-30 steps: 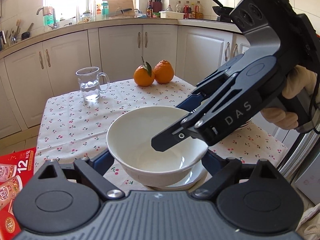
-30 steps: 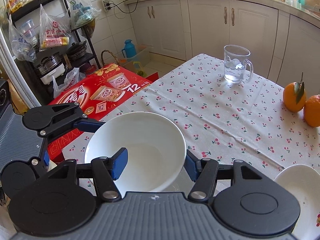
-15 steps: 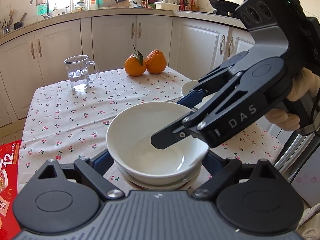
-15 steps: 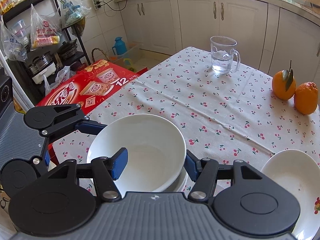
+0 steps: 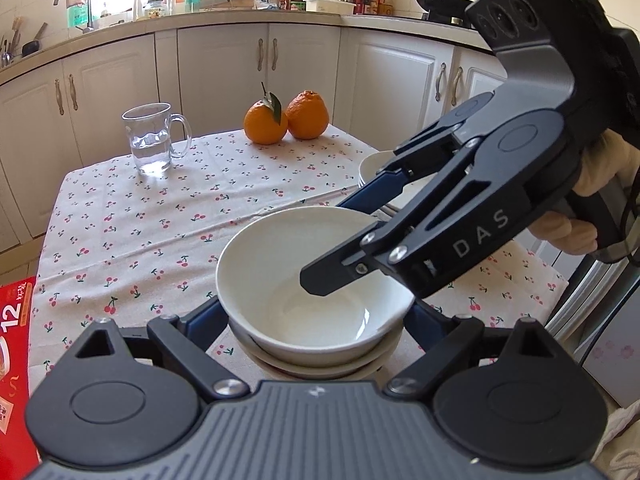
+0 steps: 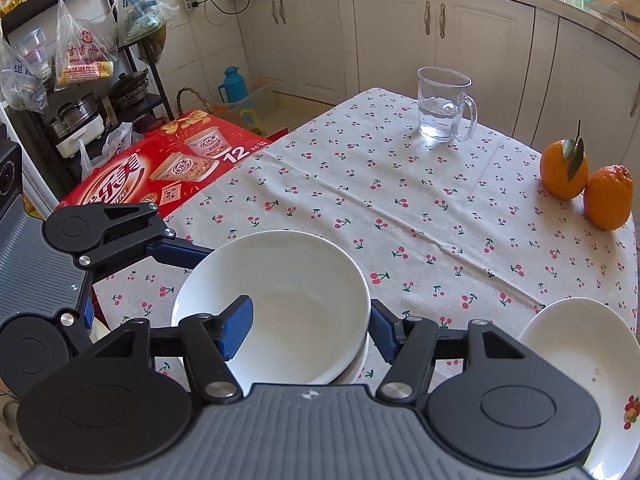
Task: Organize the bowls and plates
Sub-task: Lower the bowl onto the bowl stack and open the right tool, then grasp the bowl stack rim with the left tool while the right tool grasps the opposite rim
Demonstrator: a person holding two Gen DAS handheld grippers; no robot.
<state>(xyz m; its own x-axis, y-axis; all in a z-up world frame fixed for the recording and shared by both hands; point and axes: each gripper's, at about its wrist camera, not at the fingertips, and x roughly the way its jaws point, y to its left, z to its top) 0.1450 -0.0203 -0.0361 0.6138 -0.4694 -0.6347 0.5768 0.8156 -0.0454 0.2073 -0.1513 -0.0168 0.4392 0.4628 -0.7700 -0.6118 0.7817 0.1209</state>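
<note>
A white bowl [image 5: 272, 264] [image 6: 304, 292] sits nested on a stack of white bowls [image 5: 320, 364] near the table's front edge. My left gripper [image 5: 314, 318] straddles it, its blue pads against both sides below the rim. The right gripper [image 6: 308, 330] [image 5: 336, 242] reaches over the rim with one finger inside the bowl and the other outside. Its jaws are opening, with the bowl's wall still between them. Just to the right lies a second white dish [image 6: 580, 360] [image 5: 372, 164] with a fruit print.
A glass mug of water [image 5: 150, 140] and two oranges [image 5: 286, 122] stand at the far side of the cherry-print tablecloth [image 6: 400, 208]. A red carton [image 6: 160, 168] lies beside the table on the left, near a loaded shelf [image 6: 80, 60]. Cabinets ring the room.
The bowl has sunk onto the stack, and more of the lower bowls now shows beneath it. Mug and oranges drifted across both views; the bowl kept its place between the fingers.
</note>
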